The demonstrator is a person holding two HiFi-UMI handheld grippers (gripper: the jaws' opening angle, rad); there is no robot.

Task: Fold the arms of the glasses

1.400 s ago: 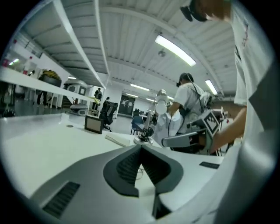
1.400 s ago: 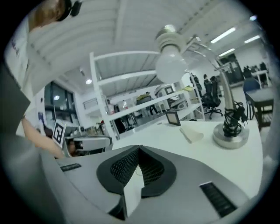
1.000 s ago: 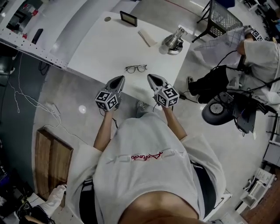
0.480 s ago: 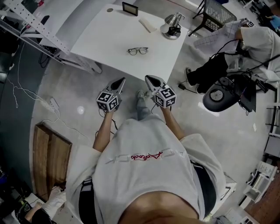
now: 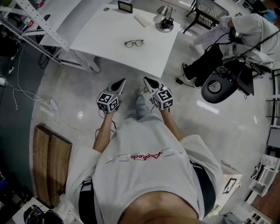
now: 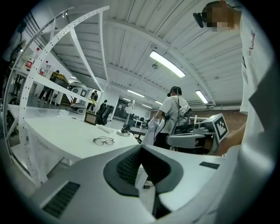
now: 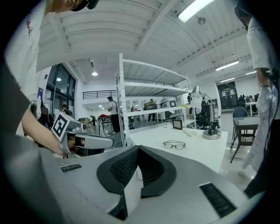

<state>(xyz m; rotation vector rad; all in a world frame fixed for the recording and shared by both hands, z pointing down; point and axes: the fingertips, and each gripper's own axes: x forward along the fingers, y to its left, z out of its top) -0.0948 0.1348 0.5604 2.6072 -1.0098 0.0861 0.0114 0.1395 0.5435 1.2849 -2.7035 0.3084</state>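
Note:
A pair of dark-rimmed glasses point(image 5: 134, 43) lies alone on the white table point(image 5: 100, 33); it is too small to tell how its arms stand. The same glasses show far off in the left gripper view point(image 6: 103, 140) and the right gripper view point(image 7: 174, 144). My left gripper point(image 5: 121, 82) and right gripper point(image 5: 145, 80) hang side by side over the floor, well short of the table's near edge. Both point toward the table with their jaws shut and nothing between them point(image 6: 141, 146) point(image 7: 138, 147).
On the table's far side stand a small black framed device point(image 5: 125, 6), a beige block point(image 5: 142, 19) and a metal lamp point(image 5: 165, 19). White perforated shelving point(image 5: 35, 17) runs at left. A seated person point(image 5: 249, 26), a wheeled base point(image 5: 214, 86) and cables lie to the right.
The table and glasses have drawn away toward the top of the head view. Both grippers, which were at the table's near edge, now hang over bare floor, still shut.

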